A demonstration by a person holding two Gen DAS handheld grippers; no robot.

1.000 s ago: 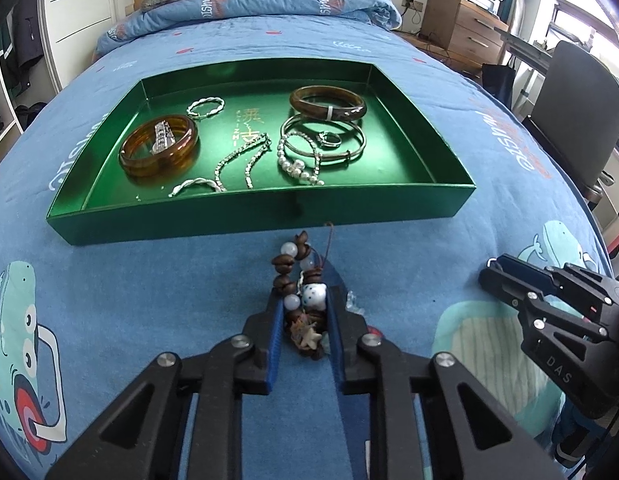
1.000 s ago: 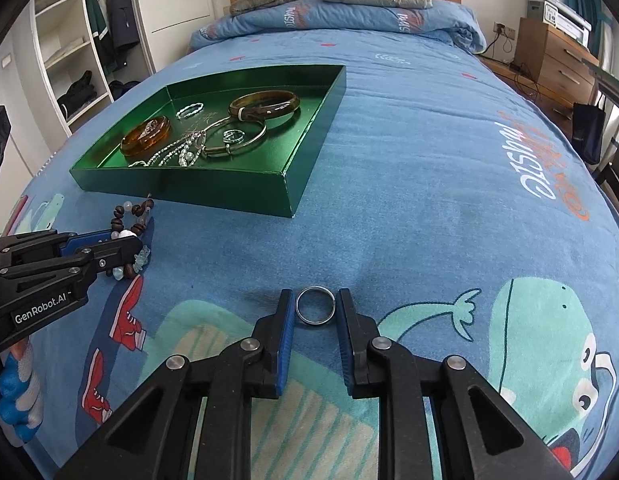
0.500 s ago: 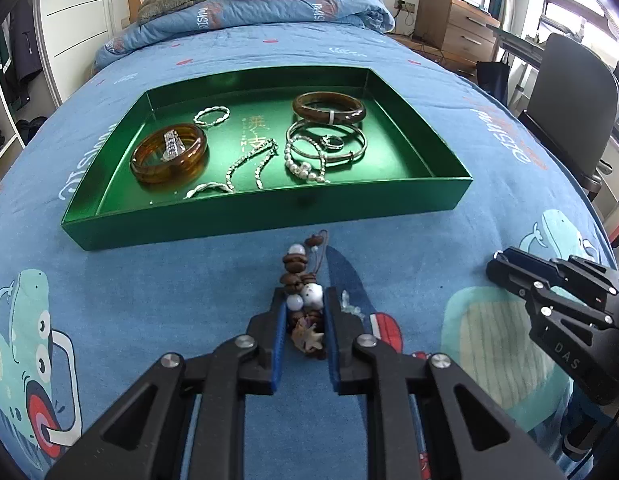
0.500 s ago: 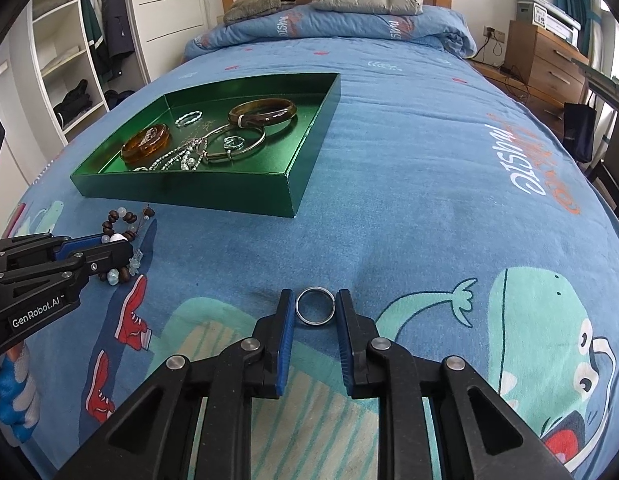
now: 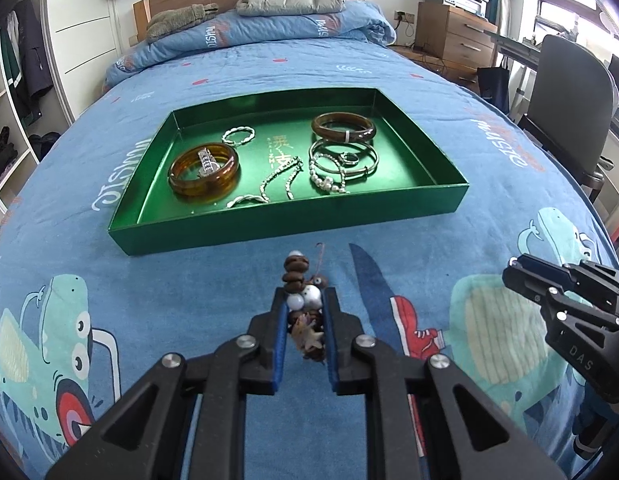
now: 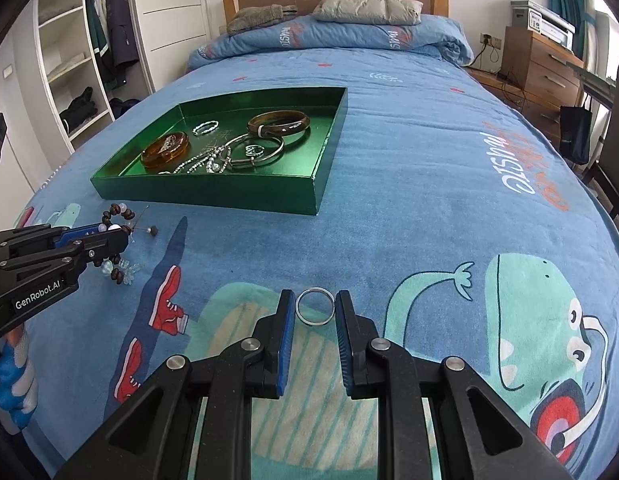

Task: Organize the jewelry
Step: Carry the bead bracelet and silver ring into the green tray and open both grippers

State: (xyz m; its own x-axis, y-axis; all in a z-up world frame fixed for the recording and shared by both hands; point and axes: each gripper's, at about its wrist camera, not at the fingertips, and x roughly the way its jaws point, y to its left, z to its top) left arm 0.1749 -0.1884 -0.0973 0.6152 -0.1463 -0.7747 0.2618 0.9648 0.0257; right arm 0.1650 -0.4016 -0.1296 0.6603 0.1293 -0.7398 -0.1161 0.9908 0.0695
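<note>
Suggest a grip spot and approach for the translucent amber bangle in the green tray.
Probably from above on the amber bangle, pinching across its band at the near arc. It lies flat in the green tray with a silver clasp piece inside, and the tray wall blocks a sideways approach.

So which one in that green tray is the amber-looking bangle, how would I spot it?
Start at the green tray lying on the blue bedspread, and look to its left half as the left camera sees it. The amber bangle lies flat there, near the front-left corner. Unlike the darker brown bangle on the right and the thin silver pieces, it is thick, translucent honey-orange, with a small sparkly piece resting inside it.
</note>
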